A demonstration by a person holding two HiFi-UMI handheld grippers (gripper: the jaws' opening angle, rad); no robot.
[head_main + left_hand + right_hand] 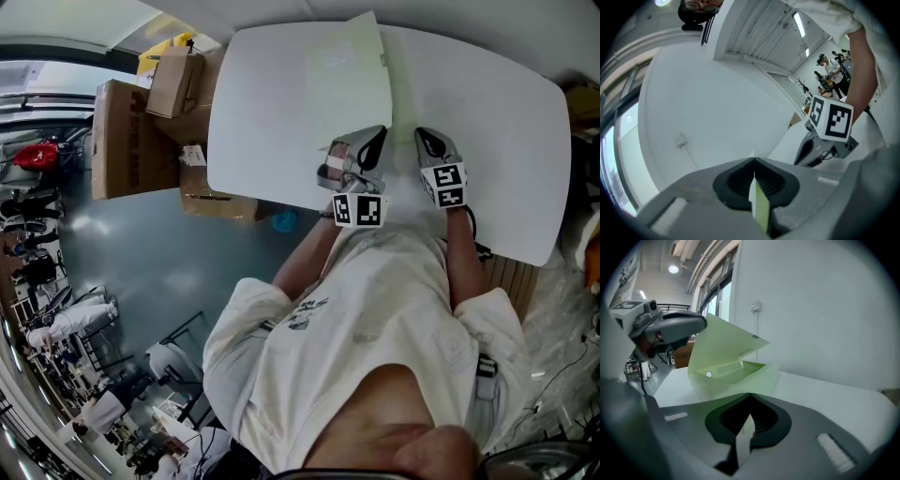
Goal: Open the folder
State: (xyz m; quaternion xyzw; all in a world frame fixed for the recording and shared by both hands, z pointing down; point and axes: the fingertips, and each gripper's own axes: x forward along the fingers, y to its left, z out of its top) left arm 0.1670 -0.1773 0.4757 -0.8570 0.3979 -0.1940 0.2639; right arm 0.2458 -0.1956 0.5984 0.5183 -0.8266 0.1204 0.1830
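Now: folder (pixel 347 84) on table (pixel 506 141), mid-width, running from near edge toward far edge. Left gripper (pixel 753 160) clamped tight on top cover (pixel 724 345), which stands raised partway. Right gripper (pixel 749 395) pinched closed on lower leaf (pixel 740 442) at near edge.

Best: swing cover in arc about spine, lower leaf pinned flat, no tugging.

Inside: moulded strip, round stud; no papers visible.
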